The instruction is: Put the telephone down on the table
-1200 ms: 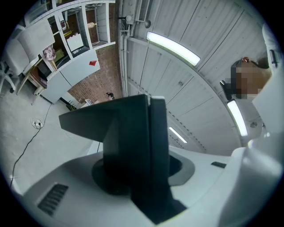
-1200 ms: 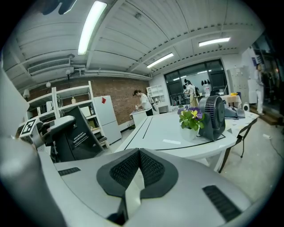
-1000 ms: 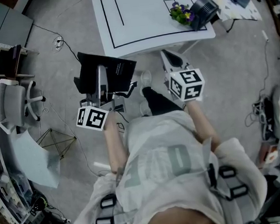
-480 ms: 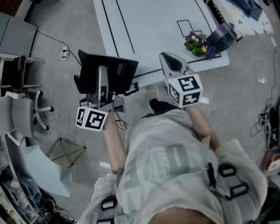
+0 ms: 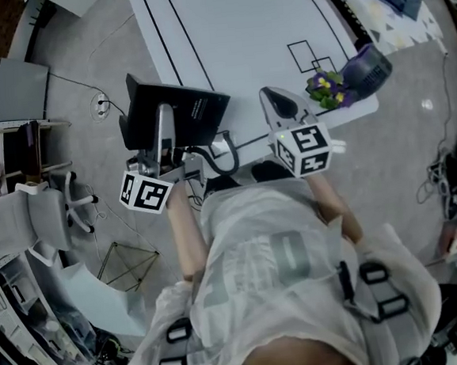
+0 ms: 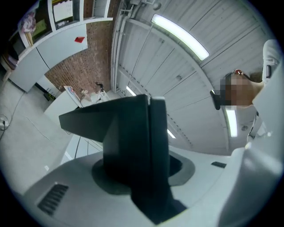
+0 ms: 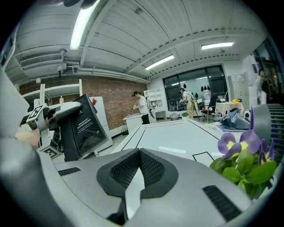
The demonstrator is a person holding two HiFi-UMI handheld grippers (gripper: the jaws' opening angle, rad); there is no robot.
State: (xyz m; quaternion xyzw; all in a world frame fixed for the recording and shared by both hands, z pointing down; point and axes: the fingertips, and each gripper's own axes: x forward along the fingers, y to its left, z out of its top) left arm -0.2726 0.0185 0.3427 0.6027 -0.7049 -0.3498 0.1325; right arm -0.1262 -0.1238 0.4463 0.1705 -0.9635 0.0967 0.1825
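The left tongs (image 5: 163, 120) were clenched on the black, wedge-shaped plastic desk telephone (image 5: 194, 109), pinching a thin upright part of its body, with the broad slanted face spreading out to one side. The telephone hung in the air over the near left edge of the white worktop marked with black tape lines (image 5: 240, 41), and did not rest on it.

The casing looked stiff and smooth. I judged it fairly weighty for so narrow a hold, so it could twist or slide between the pads if swung. A hold low on that upright part, close to the bulk, seemed soundest, with the flat base brought level to the worktop before release. A dark cord appeared to loop below it, off the worktop's near edge. It might drag.

The right tongs (image 5: 277, 102) were clenched with nothing between them, hovering over the worktop's near edge, to the right of the telephone. At the worktop's near right corner stood a small plant with purple flowers and green leaves (image 5: 327, 87), and just beside it a dark ribbed round object (image 5: 369, 66).
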